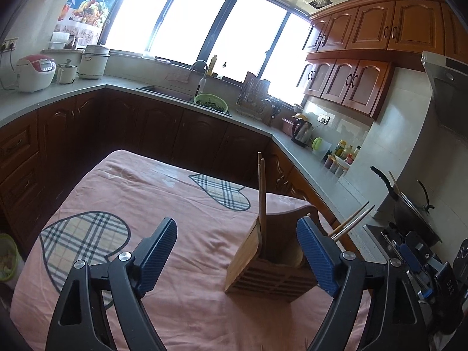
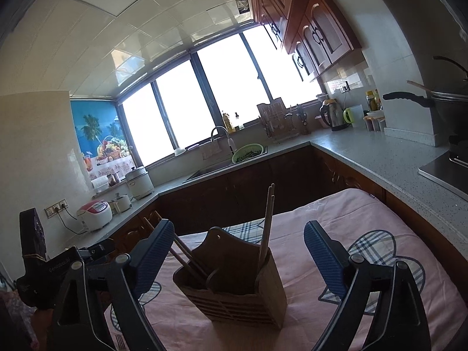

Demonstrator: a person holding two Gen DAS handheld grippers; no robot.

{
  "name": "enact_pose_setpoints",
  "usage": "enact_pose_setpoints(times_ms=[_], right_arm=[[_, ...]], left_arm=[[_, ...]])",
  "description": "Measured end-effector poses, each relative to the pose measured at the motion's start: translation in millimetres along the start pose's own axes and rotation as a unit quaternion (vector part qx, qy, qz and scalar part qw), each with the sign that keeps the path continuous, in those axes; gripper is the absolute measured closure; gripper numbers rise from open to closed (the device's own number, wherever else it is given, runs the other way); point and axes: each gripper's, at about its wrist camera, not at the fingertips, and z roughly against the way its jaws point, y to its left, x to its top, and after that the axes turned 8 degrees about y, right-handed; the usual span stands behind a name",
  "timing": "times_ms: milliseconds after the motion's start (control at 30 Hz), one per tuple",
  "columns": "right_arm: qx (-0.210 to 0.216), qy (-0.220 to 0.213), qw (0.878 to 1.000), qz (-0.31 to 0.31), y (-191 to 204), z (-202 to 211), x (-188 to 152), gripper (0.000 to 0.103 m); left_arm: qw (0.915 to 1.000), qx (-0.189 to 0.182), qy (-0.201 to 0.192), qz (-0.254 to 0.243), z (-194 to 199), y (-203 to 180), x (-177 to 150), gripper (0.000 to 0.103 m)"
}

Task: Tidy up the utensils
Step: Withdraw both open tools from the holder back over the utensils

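Between my wide-open, empty left hand-held gripper [image 1: 237, 253] and equally open, empty right hand-held gripper [image 2: 238, 256] stands the wooden holder [image 2: 234, 289] on the pink tabletop [image 1: 181, 292]. Chopsticks [image 2: 266, 225] already stand inside, so I judge the sorting nearly done. Only the right view shows a second pair [image 2: 187, 259] leaning in its other compartment.

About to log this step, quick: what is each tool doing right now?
Left tool: open, holding nothing.
Right tool: open, holding nothing; the wooden utensil holder stands free between its fingers.
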Motion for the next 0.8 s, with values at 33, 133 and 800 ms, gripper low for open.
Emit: enact_pose_setpoints(times_ms=[33, 133, 800], right_arm=[[0.002, 0.003, 1.000, 0.000, 1, 4, -3, 0.011], [0.004, 0.015, 1.000, 0.001, 6, 14, -14, 0.011], [-0.003, 0.057, 0.998, 0.002, 11, 70, -66, 0.011]], left_arm=[[1.0000, -0.001, 0.005, 0.003, 6, 2, -4, 0.019], [0.9998, 0.000, 0.017, 0.012, 24, 9, -14, 0.019], [0.9978, 0.019, 0.063, -0.004, 106, 8, -64, 0.019]])
